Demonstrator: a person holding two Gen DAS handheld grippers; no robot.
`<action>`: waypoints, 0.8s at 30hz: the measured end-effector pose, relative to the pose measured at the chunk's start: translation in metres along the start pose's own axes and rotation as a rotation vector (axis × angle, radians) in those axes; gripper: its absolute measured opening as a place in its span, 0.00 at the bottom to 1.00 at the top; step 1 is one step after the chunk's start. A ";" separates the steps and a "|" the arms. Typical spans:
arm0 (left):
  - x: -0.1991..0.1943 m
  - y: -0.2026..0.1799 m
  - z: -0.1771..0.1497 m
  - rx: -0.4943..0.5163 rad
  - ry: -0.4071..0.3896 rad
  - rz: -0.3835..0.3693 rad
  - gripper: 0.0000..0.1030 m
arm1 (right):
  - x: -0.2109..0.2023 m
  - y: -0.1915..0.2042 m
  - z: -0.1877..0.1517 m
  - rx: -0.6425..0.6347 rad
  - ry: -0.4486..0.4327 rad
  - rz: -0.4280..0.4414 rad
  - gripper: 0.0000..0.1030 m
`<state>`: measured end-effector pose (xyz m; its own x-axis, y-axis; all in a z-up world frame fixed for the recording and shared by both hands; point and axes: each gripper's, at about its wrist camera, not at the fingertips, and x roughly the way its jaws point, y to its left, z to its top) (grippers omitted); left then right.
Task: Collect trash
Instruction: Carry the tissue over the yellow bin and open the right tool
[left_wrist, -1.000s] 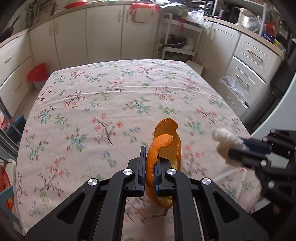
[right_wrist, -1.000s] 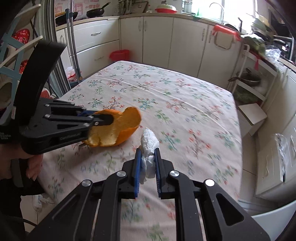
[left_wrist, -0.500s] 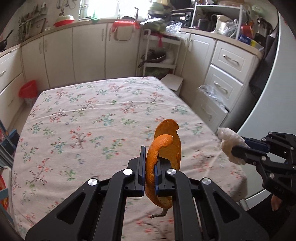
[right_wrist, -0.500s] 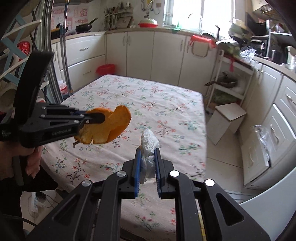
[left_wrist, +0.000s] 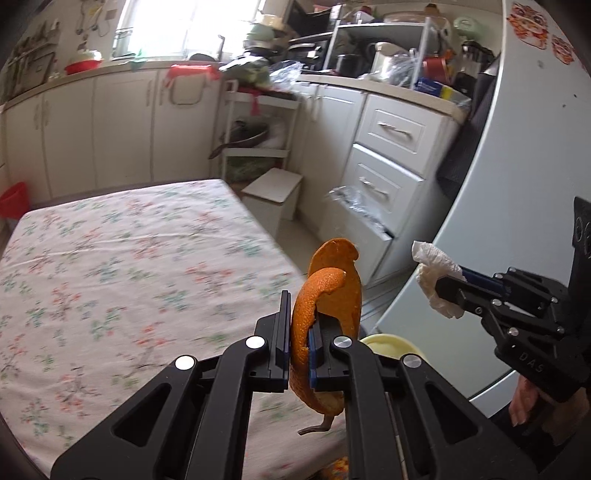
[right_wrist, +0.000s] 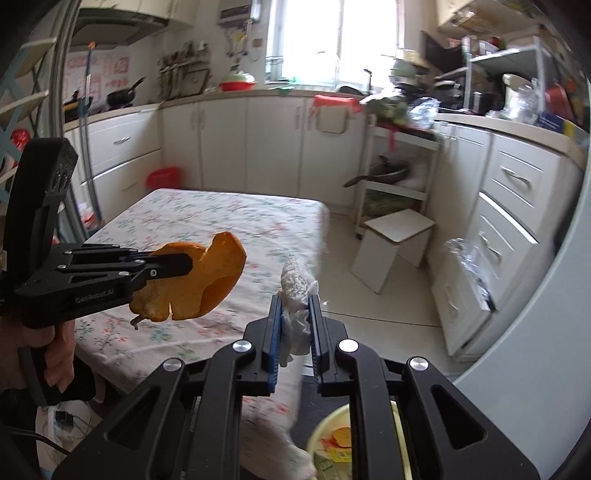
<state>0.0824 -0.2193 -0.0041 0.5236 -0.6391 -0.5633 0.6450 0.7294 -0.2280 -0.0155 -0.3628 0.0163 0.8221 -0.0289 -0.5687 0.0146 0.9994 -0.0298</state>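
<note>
My left gripper (left_wrist: 298, 325) is shut on a curled orange peel (left_wrist: 328, 295), held in the air past the right edge of the floral-cloth table (left_wrist: 110, 266). From the right wrist view the same peel (right_wrist: 199, 280) hangs at the left in that gripper (right_wrist: 184, 264). A crumpled white tissue (right_wrist: 295, 295) is pinched in my right gripper (right_wrist: 295, 314); in the left wrist view the tissue (left_wrist: 434, 277) shows at the right. Below both grippers a pale yellow bin (right_wrist: 332, 439) holds scraps, and its rim (left_wrist: 388, 343) peeks out behind my left fingers.
White drawers (left_wrist: 388, 173) with a plastic bag (left_wrist: 354, 206) on a handle stand to the right. A small white stool (right_wrist: 395, 243) sits on the floor past the table. A pale fridge door (left_wrist: 517, 184) curves along the right. A red bin (right_wrist: 162, 177) stands far left.
Both grippers have swung right and lifted, leaving the tabletop with the peel and the tissue. The yellow bin has come into view beneath them.
</note>
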 end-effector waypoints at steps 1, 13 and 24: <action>0.003 -0.009 0.002 0.005 -0.003 -0.014 0.06 | -0.002 -0.006 -0.001 0.012 -0.003 -0.008 0.15; 0.040 -0.074 0.005 0.024 0.025 -0.095 0.06 | -0.021 -0.056 -0.018 0.130 -0.004 -0.108 0.15; 0.064 -0.102 0.012 0.046 0.040 -0.125 0.06 | -0.009 -0.085 -0.043 0.223 0.093 -0.162 0.17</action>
<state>0.0569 -0.3373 -0.0069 0.4155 -0.7134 -0.5642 0.7291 0.6321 -0.2623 -0.0487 -0.4482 -0.0112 0.7435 -0.1792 -0.6442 0.2741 0.9604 0.0492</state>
